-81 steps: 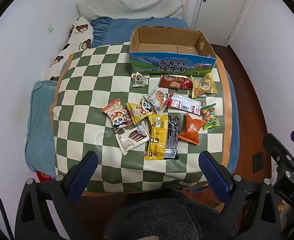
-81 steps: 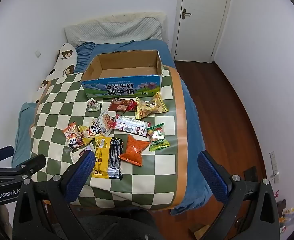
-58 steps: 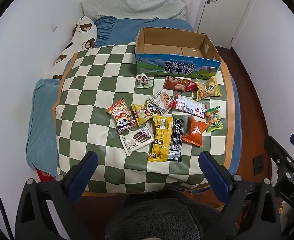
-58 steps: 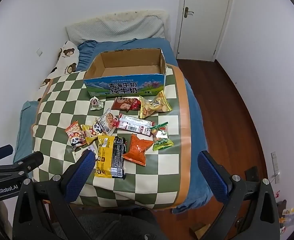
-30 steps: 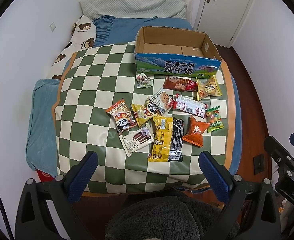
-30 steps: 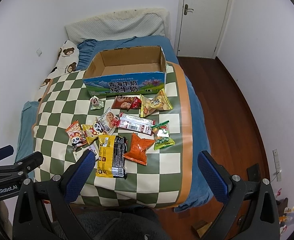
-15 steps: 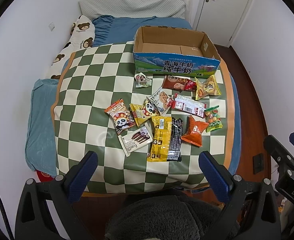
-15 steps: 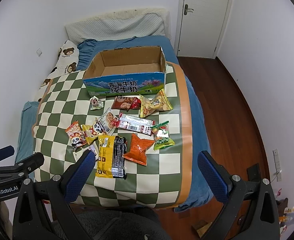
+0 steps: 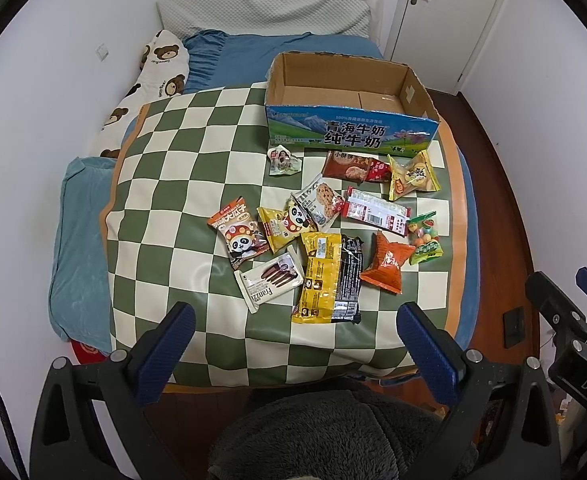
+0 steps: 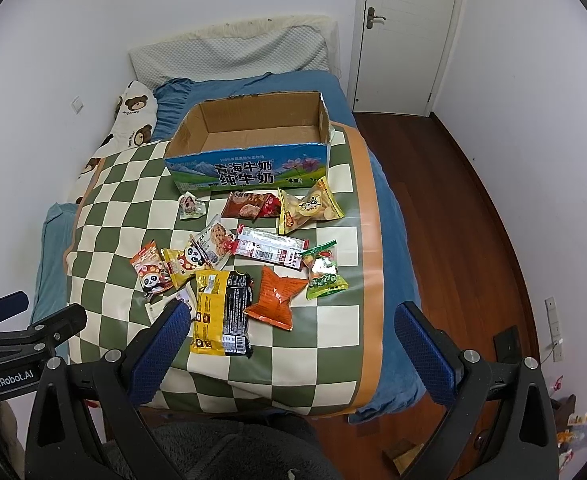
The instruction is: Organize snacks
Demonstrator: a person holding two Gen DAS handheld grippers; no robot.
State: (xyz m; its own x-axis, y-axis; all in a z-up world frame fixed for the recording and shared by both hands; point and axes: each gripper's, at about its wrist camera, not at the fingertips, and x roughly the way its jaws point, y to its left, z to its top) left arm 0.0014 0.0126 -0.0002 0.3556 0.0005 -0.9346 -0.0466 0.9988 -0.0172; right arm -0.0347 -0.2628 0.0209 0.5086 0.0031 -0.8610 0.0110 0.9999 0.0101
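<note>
Left wrist view, snacks [image 9: 325,240] beyond open left claw [image 9: 293,344]

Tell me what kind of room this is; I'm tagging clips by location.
Most likely a bedroom: a bed with a pillow, a closed door, and snacks spread on a checkered mat.

Bed [image 10: 389,216] with blue sheet stands against the white left wall [image 10: 33,92]. A green-and-cream checkered cover [image 9: 181,168] lies on the bed. At the bed's head: a grey-white pillow [image 10: 229,58] and a bear-print pillow [image 9: 149,76]. Right of the bed: dark wood floor [image 10: 465,232]. Beyond its head corner, a shut white door [image 10: 405,32].
</note>
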